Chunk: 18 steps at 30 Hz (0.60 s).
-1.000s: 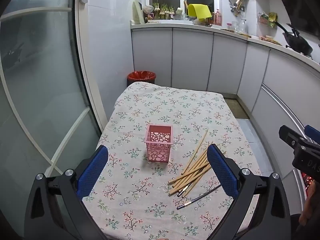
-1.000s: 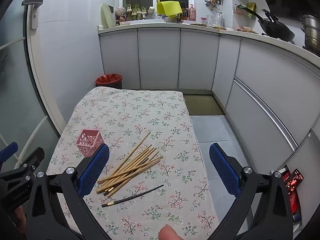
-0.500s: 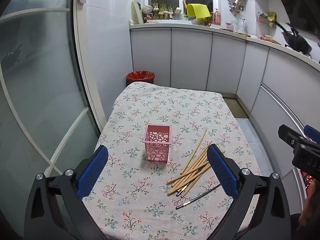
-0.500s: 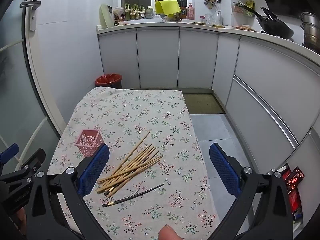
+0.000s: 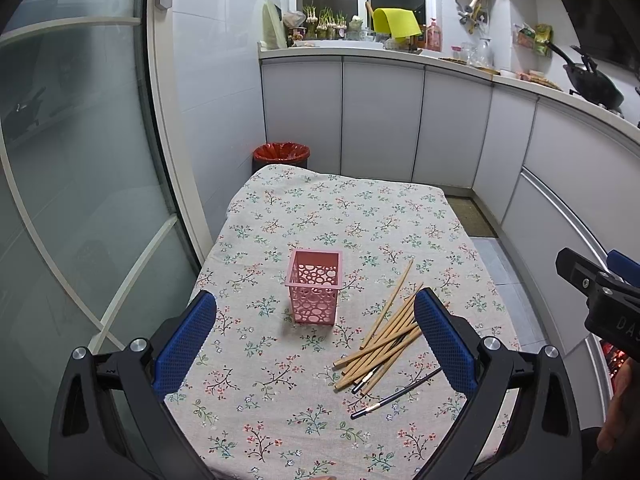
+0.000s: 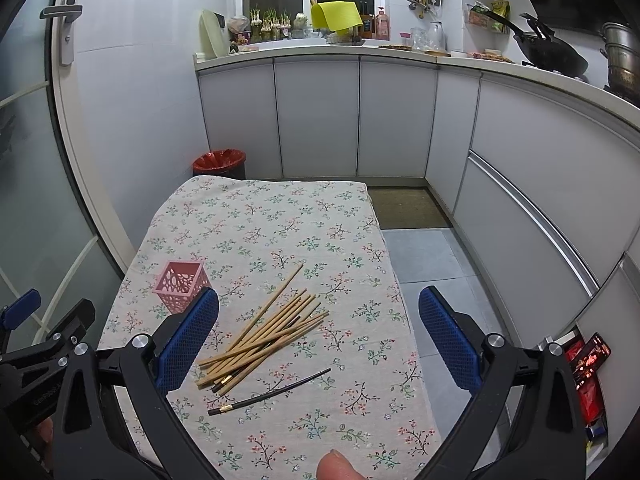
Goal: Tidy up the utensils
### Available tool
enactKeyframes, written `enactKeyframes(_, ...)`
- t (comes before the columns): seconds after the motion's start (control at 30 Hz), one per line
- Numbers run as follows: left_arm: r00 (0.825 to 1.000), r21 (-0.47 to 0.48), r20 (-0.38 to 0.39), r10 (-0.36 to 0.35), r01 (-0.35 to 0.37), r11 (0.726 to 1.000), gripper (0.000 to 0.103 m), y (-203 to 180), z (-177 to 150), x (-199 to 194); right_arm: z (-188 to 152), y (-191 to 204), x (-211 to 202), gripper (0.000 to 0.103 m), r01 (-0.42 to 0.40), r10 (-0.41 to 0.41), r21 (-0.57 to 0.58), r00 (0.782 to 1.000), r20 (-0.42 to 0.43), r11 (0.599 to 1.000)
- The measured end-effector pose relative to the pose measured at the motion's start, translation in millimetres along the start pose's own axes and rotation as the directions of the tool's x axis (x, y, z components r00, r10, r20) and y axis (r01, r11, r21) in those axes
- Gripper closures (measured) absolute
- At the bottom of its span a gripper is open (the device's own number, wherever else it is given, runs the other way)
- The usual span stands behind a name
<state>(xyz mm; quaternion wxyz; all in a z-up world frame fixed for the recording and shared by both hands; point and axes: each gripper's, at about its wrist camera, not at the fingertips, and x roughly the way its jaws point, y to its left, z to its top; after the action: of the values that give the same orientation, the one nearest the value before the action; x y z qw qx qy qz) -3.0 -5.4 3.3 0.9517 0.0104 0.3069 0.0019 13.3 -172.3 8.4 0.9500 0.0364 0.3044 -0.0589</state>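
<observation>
Chopsticks point(image 6: 264, 336) lie piled beside the basket point(image 5: 315, 286): light, stiff, thin, apt to roll, so pinch mid-shaft. Left gripper point(image 5: 316, 344) and right gripper point(image 6: 318, 340) both gape wide, holding nothing.

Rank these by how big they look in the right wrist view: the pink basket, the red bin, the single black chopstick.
1. Single black chopstick: longest, but very thin and nearest the camera.
2. Pink basket and red bin: look about alike; the bin stands farther away, so no ranking.

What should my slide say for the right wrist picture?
Open right gripper above wooden chopsticks beside a pink basket.
</observation>
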Motion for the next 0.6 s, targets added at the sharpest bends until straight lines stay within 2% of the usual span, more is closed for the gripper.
enactKeyframes(0.6,1.000,-0.001,0.007,0.000,0.000,1.000,0.007,1.7,3.5,-3.4,0.4,-0.1,0.2,0.007,-0.001,0.001,0.004,1.000,0.002,1.000)
